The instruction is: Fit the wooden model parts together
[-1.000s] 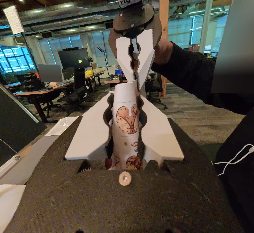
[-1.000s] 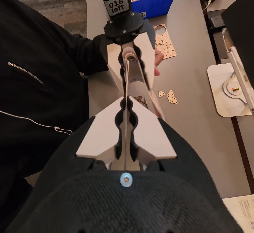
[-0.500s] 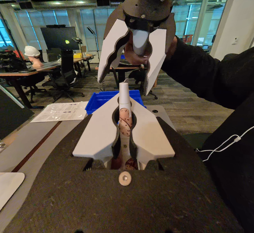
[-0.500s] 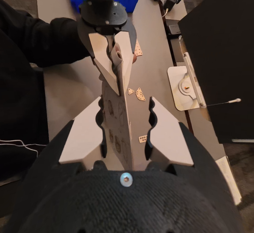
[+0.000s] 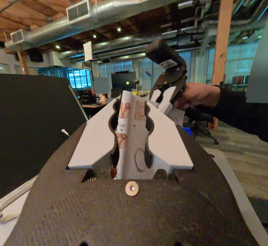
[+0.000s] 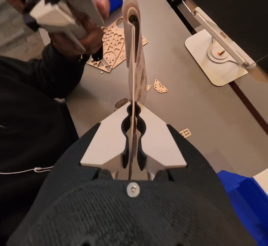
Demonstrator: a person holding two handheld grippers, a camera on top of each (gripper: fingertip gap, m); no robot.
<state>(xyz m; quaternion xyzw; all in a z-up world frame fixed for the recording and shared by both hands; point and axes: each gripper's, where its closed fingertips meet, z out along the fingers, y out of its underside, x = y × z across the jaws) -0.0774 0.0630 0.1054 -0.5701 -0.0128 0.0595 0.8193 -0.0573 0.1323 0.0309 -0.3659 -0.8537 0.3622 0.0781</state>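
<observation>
Grey tabletop (image 6: 188,108) lies below. A printed paper sheet (image 6: 135,65), rolled at its far end, stands edge-on toward 12 o'clock, clenched by the right hand-held gripper (image 6: 132,105). The left hand-held gripper (image 5: 131,101) is released, at 11 o'clock beside the roll. Small wooden cut-outs (image 6: 161,86) lie at 1 o'clock.

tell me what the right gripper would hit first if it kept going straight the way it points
Probably the grey tabletop. The right gripper, shut on the printed paper sheet, points down at the table; the small wooden triangle pieces lie close to that line, though depth is unclear.

Bare grey table (image 6: 188,123) right of wooden pieces (image 6: 160,86); monitor stand (image 6: 214,59) beyond
</observation>
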